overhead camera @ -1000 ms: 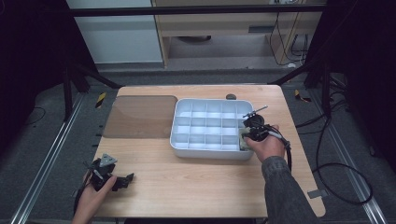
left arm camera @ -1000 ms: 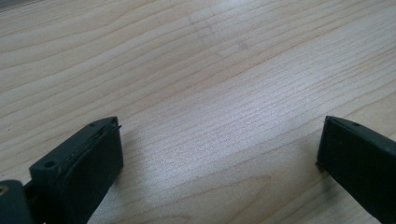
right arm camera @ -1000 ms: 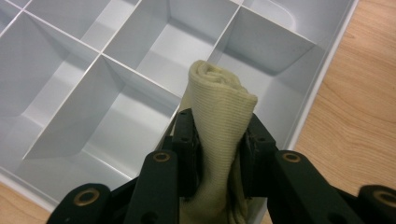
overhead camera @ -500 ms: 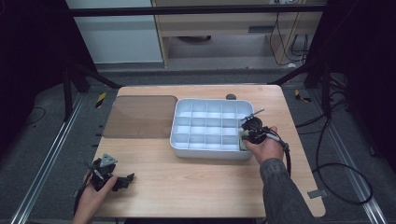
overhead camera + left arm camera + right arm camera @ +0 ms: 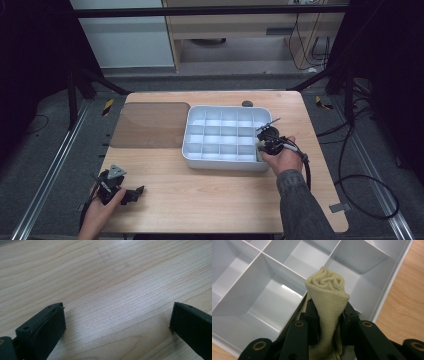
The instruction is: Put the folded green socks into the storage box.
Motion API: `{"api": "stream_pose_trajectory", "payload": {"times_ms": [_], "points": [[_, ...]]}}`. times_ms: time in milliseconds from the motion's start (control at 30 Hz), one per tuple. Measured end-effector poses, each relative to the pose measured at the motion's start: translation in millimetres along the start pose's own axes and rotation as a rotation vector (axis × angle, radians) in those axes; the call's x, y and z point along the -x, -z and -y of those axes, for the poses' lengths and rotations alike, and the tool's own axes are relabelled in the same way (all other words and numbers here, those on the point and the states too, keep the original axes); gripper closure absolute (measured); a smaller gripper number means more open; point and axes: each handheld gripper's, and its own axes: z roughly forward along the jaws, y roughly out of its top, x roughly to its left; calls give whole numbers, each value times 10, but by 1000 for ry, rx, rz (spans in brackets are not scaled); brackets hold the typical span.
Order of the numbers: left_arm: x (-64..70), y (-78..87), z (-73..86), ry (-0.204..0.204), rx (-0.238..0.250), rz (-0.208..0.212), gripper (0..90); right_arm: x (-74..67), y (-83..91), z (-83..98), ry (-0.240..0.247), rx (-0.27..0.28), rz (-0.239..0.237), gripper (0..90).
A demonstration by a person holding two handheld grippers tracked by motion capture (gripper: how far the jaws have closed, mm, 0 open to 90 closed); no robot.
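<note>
A: 1 rolled cream cloth (image 5: 327, 305), clamped in the right gripper (image 5: 264, 140), above the near-right cells of the white divider tray (image 5: 194, 159); the high view has every cell empty, so placing isn't done.

B: Left gripper (image 5: 131, 192)?

A: Its own view: jaws wide apart, nothing between, bare table (image 5: 120, 277). Right gripper view gives the roll's spiral end; the high view doesn't.

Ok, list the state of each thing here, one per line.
Tray: uncovered, compartments empty.
Lid: off, flat on the table left of the tray.
Cloth: rolled up, pinched in the right gripper over the tray's near right corner.
Right gripper: shut on the cloth.
Left gripper: open, empty, low over the bare table.
</note>
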Motion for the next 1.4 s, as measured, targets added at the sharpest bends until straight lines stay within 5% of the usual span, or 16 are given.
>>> {"api": "stream_pose_trajectory", "payload": {"times_ms": [533, 1400], "points": [[4, -2, -1, -4, 2, 2, 0, 25, 17, -14, -8, -5, -19, 686], [11, -3, -2, -6, 1, 4, 0, 58, 300, -47, -47, 34, -64, 460]]}}
